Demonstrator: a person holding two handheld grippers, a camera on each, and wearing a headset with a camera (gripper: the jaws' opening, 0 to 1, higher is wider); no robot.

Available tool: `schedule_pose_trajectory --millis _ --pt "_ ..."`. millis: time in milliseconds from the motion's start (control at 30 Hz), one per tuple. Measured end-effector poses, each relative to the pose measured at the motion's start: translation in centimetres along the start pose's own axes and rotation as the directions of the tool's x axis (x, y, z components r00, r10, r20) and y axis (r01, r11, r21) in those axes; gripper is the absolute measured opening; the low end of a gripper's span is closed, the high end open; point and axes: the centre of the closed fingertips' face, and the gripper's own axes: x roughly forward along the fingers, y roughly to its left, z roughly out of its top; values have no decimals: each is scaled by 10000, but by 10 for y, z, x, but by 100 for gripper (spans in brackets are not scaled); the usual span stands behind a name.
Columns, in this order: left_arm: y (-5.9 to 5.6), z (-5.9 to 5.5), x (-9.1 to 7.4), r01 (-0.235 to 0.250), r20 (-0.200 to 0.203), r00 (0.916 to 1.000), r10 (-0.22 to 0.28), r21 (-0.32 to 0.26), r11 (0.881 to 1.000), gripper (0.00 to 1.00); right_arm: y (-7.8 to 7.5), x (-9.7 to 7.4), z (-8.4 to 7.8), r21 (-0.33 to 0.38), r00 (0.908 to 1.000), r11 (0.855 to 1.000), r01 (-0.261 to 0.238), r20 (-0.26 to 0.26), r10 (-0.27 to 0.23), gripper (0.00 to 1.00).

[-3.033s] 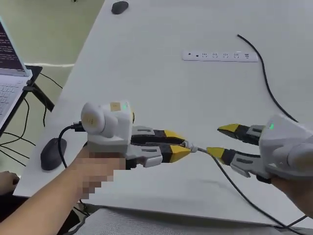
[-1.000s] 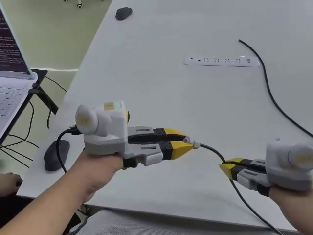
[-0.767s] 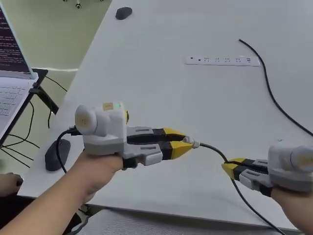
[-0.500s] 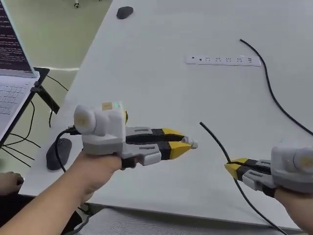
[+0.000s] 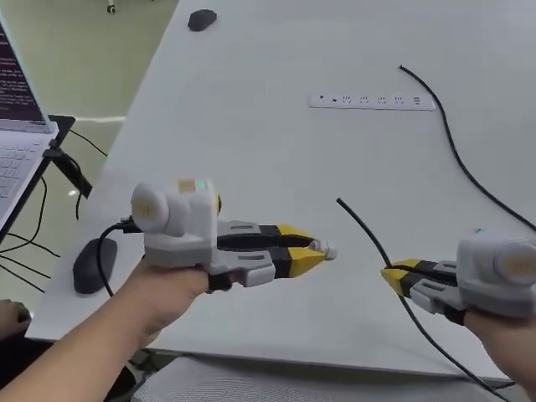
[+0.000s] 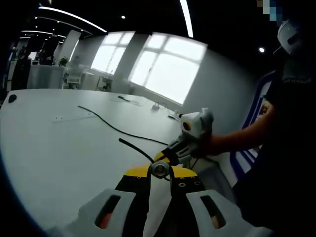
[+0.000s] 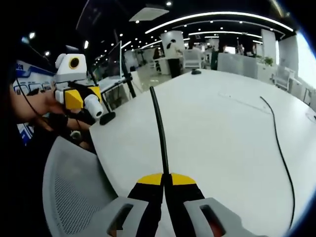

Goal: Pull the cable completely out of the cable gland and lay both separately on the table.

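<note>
left claw (image 5: 316,251) above white office table (image 5: 251,142)

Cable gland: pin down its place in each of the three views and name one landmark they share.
Head view: cable gland at the left gripper's tips, centre.
Left gripper view: gland low centre, between its own tips.
Right gripper view: gland left side, at the other gripper's tips.
Shared landmark: the black cable, free of the gland, shut in the right gripper.
</note>
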Motion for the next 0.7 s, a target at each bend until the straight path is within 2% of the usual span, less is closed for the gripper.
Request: schedule_pose_trajectory --millis 167,400,533,600,700 --pt "3 -4 -5 132 -1 9999 -132 38 9999 15 3 5 13 -330 9997 9993 150 -205 -157 0" --pt "9 -16 -13 164 -51 9999 -163 208 9996 15 7 16 25 -660 9979 9975 245 -584 -283 0" --pt "15 -26 -21 93 79 9999 -93 50 9999 15 10 26 30 -945 9960 9952 234 -839 -314 0" --pt "18 -31 -25 57 19 10000 -57 30 10000 15 12 30 33 -1064 9955 9941 196 -905 -293 0" --pt "28 -39 -35 -116 -78 9999 116 -15 9999 15 17 39 37 -1601 9939 9871 65 -1073 -239 0"
